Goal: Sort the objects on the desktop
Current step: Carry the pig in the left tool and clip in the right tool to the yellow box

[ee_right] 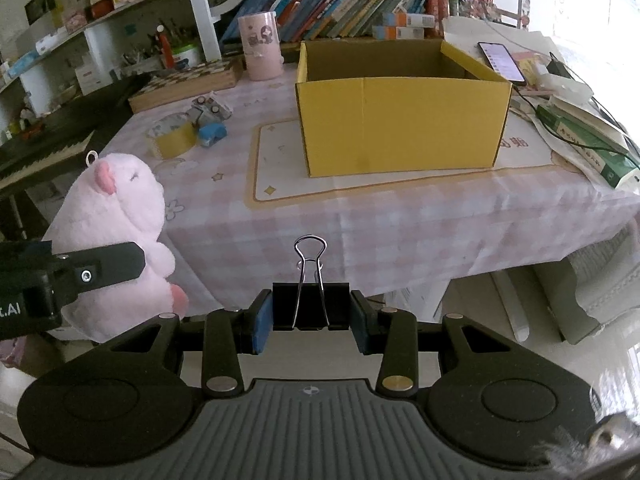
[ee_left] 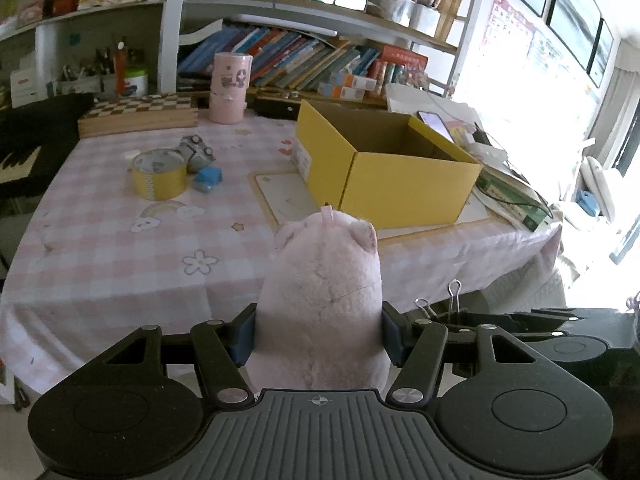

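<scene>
Fingers clamping plush pig, binder clip pinched

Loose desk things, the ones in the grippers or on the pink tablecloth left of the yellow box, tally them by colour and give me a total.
Pink: 1, the pink plush pig in the left gripper.
Black: 1, the black metal binder clip in the right gripper.
Yellow: 1, the yellow tape roll.
Grey: 1, the grey toy car.
Blue: 1, the small blue toy car.
Total: 5
</scene>
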Demonstrator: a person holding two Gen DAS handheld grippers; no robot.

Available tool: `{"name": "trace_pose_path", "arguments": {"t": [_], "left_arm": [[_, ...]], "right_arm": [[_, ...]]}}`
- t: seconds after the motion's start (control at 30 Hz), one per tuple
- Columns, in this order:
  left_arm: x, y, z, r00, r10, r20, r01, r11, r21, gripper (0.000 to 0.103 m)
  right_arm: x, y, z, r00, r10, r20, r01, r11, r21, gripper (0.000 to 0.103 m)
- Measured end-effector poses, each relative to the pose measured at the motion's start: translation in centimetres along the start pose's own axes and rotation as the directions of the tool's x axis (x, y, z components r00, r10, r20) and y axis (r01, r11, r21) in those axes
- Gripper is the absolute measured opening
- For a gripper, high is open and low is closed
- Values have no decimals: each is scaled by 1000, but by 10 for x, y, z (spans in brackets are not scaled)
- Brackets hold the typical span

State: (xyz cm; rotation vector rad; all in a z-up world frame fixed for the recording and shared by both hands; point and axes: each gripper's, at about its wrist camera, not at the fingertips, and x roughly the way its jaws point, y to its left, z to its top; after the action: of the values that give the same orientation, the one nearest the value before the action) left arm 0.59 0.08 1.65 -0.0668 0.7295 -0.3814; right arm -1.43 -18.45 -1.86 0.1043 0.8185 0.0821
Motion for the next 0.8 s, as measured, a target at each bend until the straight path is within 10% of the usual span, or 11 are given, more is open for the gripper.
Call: {"name": "trace_pose_path", "arguments": {"t": [0.8], "left_arm": [[7,-8,4,999,-47,-3,47,998,47,61]], "right_arm": [[-5,-4,1,999,-39,16,39,999,22,37]]}}
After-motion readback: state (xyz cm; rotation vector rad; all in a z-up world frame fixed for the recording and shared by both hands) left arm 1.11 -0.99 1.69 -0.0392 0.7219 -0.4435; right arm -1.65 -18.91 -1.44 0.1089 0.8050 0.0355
